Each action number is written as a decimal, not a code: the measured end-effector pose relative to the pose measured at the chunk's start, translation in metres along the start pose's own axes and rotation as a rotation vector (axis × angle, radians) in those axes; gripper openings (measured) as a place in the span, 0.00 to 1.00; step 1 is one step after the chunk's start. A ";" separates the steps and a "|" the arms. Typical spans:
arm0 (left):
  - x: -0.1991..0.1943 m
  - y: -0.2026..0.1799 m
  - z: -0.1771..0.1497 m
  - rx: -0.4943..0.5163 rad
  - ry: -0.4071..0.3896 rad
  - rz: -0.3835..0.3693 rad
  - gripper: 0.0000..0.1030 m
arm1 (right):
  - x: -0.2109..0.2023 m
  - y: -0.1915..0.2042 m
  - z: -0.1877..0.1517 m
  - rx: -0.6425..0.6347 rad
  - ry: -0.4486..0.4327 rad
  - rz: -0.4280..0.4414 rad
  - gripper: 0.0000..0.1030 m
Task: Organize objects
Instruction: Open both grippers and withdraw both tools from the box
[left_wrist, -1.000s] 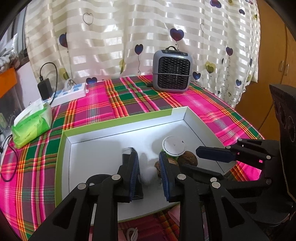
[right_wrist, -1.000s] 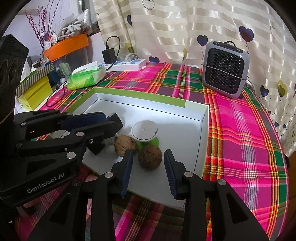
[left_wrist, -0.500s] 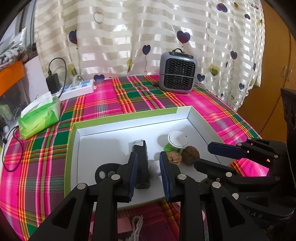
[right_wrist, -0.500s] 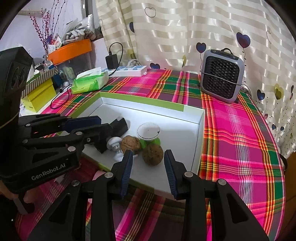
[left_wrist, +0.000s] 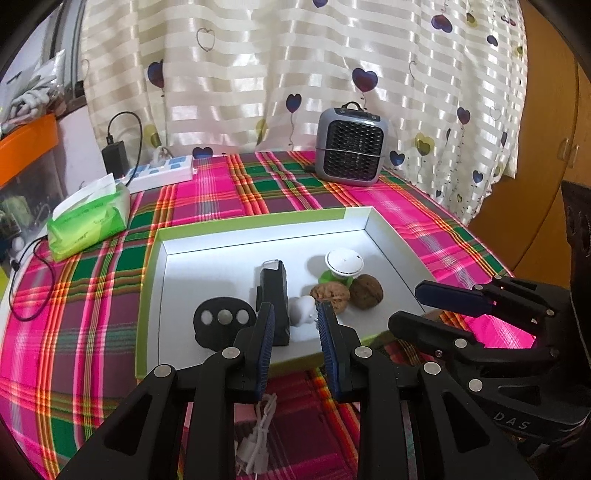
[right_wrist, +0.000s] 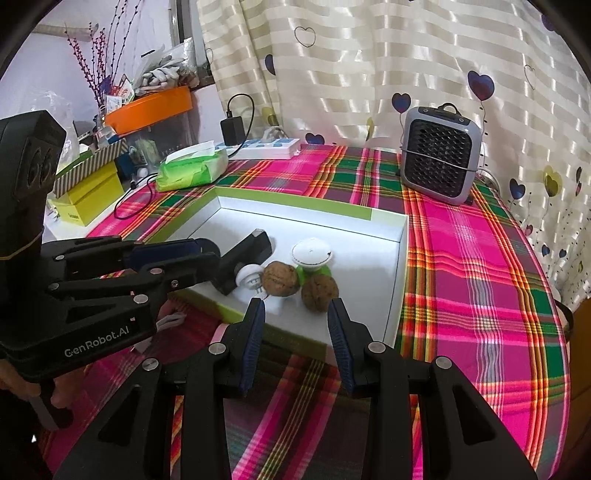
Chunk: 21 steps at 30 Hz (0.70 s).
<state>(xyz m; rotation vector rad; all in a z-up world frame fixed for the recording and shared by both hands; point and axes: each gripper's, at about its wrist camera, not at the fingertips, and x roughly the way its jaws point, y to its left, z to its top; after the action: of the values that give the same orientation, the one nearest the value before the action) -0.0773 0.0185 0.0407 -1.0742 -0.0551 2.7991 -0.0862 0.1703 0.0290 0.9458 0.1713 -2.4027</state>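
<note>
Crowding the near half of the white tray (left_wrist: 388, 236) are several small things: a black oblong device (left_wrist: 275, 295), a white plug (left_wrist: 303, 312), two walnuts (left_wrist: 365, 291) touching each other, a white-capped green piece (left_wrist: 343, 264) just behind them, and a flat black oval with three pale dots (left_wrist: 221, 319) to the left. The left hand-held gripper (left_wrist: 295, 325) hovers over the tray's near rim with its jaws partly apart and nothing between them; the plug and the device's near end lie just beyond its tips. The right hand-held gripper (right_wrist: 295, 317) likewise stands open and empty at the near rim, with the darker walnut (right_wrist: 319, 293) and the lighter walnut (right_wrist: 279, 278) right ahead of its fingertips.

The black device lies flat, its long axis running from the near rim toward the far wall, silver-tipped end pointing away. The plug rests against its near end.

A coiled white cable (left_wrist: 258, 435) lies on the cloth below the left gripper. The counter (right_wrist: 480, 295) wears a pink and green plaid cloth; at its back stand a grey fan heater (right_wrist: 441, 155), a white power strip (left_wrist: 162, 173) and a green tissue pack (left_wrist: 88, 221), before a striped curtain with hearts (left_wrist: 295, 55)
</note>
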 end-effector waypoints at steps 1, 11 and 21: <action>-0.002 -0.001 -0.001 0.001 -0.001 -0.001 0.22 | -0.001 0.001 -0.001 0.001 -0.001 0.002 0.36; -0.018 -0.003 -0.014 -0.006 -0.006 -0.012 0.22 | -0.011 0.012 -0.010 -0.002 0.002 0.018 0.36; -0.031 -0.007 -0.022 -0.013 -0.016 -0.012 0.22 | -0.023 0.020 -0.013 -0.014 -0.011 0.027 0.36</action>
<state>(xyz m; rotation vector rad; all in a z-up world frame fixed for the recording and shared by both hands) -0.0387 0.0201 0.0453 -1.0502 -0.0808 2.8009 -0.0538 0.1675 0.0360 0.9226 0.1693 -2.3783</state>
